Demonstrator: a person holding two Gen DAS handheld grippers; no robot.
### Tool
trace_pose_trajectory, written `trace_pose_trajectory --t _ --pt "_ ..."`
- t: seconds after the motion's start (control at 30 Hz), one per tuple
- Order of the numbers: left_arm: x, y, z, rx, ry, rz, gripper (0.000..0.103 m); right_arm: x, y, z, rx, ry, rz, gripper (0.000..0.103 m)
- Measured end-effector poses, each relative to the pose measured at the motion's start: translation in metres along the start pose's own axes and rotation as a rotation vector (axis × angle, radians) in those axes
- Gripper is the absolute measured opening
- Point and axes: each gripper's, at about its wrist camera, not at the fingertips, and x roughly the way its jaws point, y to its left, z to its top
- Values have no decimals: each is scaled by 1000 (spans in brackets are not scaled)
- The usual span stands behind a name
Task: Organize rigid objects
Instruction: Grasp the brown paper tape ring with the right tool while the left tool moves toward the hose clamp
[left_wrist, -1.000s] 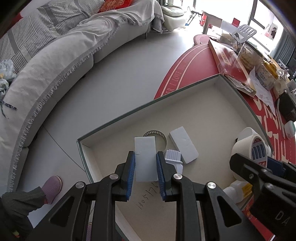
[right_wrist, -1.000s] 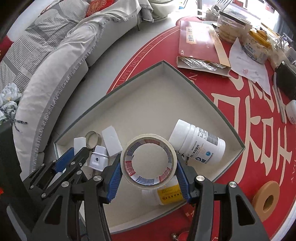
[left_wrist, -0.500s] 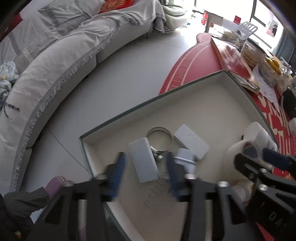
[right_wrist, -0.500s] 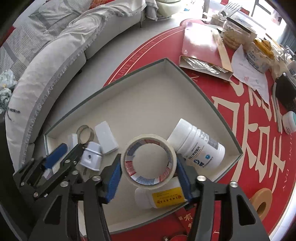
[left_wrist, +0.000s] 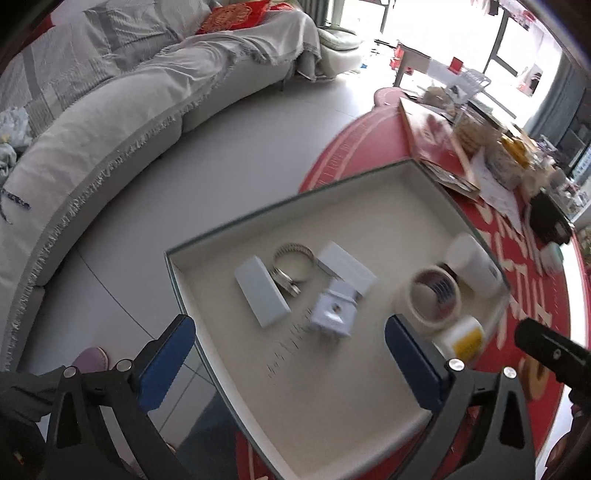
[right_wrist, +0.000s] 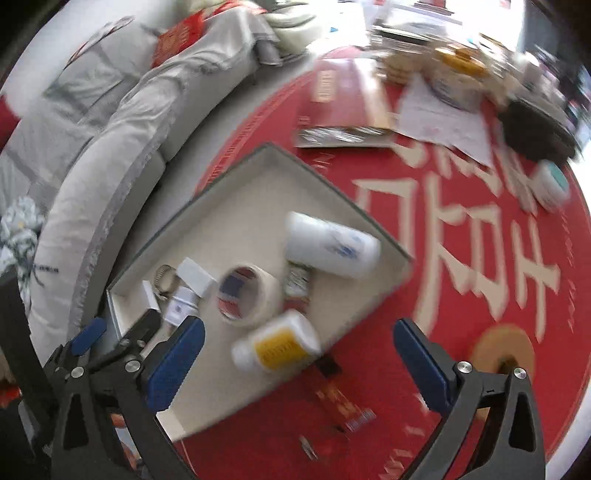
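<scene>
A second ago the left gripper (left_wrist: 290, 354) pinched the white block (left_wrist: 261, 291) and the right gripper (right_wrist: 298, 350) squeezed the tape roll (right_wrist: 246, 295). Both have just opened wide, empty. One block, one roll and two bottles lie in the tray (left_wrist: 369, 206) ahead of them

A tray (left_wrist: 229, 236) sits on the round table (right_wrist: 461, 229), filling the middle of the left wrist frame. In it, from left to right: a flat block (left_wrist: 261, 296), a hose clamp (left_wrist: 291, 264) touching it, a second block (left_wrist: 347, 268), a small adapter (left_wrist: 334, 314) below that, a tape roll (left_wrist: 432, 297), and two bottles (left_wrist: 474, 271) at the right wall.
</scene>
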Motion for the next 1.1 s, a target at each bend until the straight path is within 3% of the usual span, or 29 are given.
trace_pose_trajectory --t 0.17,0.4,0.63,0.87,1.1 --pt "-16 -21 -24 78 18 -32 103 -11 -48 -48 115 50 -34 103" --pt "-32 -80 -75 252 66 -120 103 -20 -107 -114 258 108 -64 103" --pt "-19 -143 -105 352 131 -115 103 -38 -147 -149 353 93 -80 103" --pt "14 -165 -108 325 193 -40 103 -40 -170 -146 386 76 -90 103" --pt "31 -162 -107 293 225 -31 103 -16 -157 -85 240 25 -107 103"
